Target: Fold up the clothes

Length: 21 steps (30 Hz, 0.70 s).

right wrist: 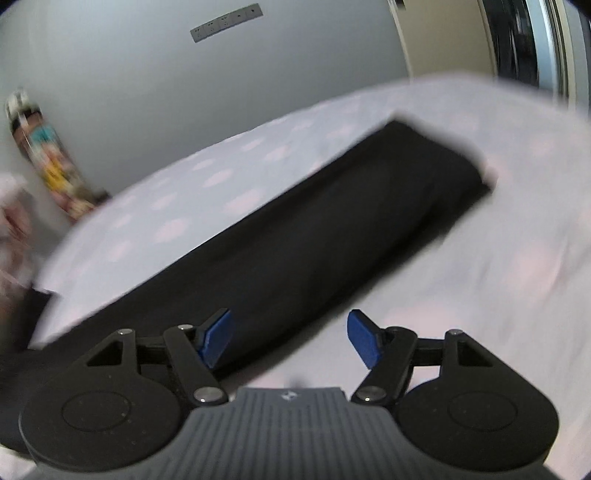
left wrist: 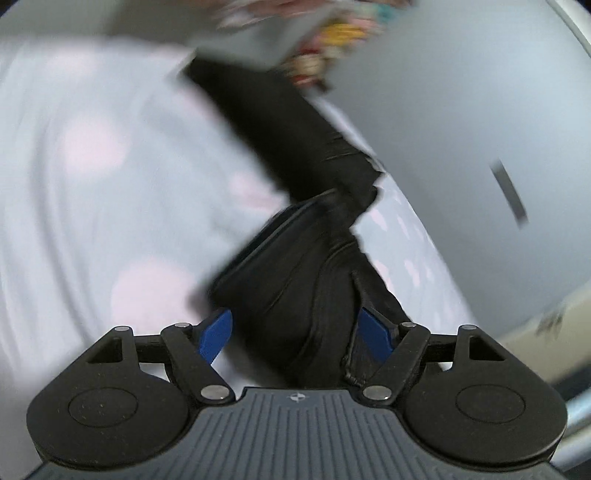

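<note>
Black cloth, the trousers (left wrist: 295, 258), fills the middle of the left wrist view, running from the top of the frame down between the blue fingers (left wrist: 218, 334) of the left hand-held gripper (left wrist: 299, 332). The jaws stand wide, and though the bunched end of the garment lies in the gap, the pads do not seem to press on it; this reads as cloth just let go or about to be taken, and blur hides whether one pad brushes a seam. The trousers lie on a bed (left wrist: 92, 166) with a pale sheet dotted in pink, probably laid there so the fabric can be smoothed flat for folding. The right wrist view shows what the first cannot: the garment (right wrist: 314, 240) as one long, flat, narrow band stretching diagonally away, its far end squared off near the far side of the bed (right wrist: 498, 258), which suggests the legs already lie one upon the other. The right hand-held gripper (right wrist: 291, 339) is also well open and grips nothing; its left finger (right wrist: 216, 338) sits over the edge of the cloth, its right finger over bare sheet. Only this view shows the grey wall (right wrist: 147, 92) with its row of sockets (right wrist: 227, 22) and a colourful roll (right wrist: 48, 158) leaning on it. The next fold likely brings one end over the other.
</note>
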Each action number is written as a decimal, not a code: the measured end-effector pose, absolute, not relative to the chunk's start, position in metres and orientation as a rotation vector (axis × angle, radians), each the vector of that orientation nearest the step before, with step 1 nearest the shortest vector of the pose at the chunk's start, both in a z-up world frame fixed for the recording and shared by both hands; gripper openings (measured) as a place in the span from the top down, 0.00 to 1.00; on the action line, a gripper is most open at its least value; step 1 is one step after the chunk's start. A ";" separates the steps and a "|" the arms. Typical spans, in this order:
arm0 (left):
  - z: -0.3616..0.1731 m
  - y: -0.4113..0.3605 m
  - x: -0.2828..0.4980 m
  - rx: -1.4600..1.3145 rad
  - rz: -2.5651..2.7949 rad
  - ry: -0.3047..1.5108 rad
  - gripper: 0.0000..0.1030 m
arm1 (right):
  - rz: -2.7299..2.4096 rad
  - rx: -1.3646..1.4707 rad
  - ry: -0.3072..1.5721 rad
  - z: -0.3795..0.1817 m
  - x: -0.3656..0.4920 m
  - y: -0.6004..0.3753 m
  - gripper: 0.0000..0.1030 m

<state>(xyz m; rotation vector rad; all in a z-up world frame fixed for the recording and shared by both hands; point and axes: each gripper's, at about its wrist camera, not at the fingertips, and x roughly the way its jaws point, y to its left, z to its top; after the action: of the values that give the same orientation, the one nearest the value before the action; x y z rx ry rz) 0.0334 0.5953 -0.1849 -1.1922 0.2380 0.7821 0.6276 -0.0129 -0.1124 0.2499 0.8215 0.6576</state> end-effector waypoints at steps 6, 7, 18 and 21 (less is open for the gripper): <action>-0.207 0.602 0.042 -1.294 0.746 0.180 0.14 | 0.704 0.558 0.967 -0.158 0.600 0.005 0.25; -0.213 0.604 0.045 -1.311 0.745 0.183 0.14 | 0.705 0.583 0.990 -0.163 0.602 0.012 0.25; -0.237 0.614 0.066 -1.196 0.729 0.125 0.21 | 0.708 0.605 0.925 -0.191 0.634 0.060 0.33; -0.235 0.618 0.069 -1.164 0.731 0.129 0.33 | 0.689 0.604 0.925 -0.194 0.644 0.071 0.57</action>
<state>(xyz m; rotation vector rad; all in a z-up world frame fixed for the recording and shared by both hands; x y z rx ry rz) 0.0685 0.6182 -0.2348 -1.1637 0.1289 0.7306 0.6441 0.0708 -0.1940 0.6041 0.9245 0.6894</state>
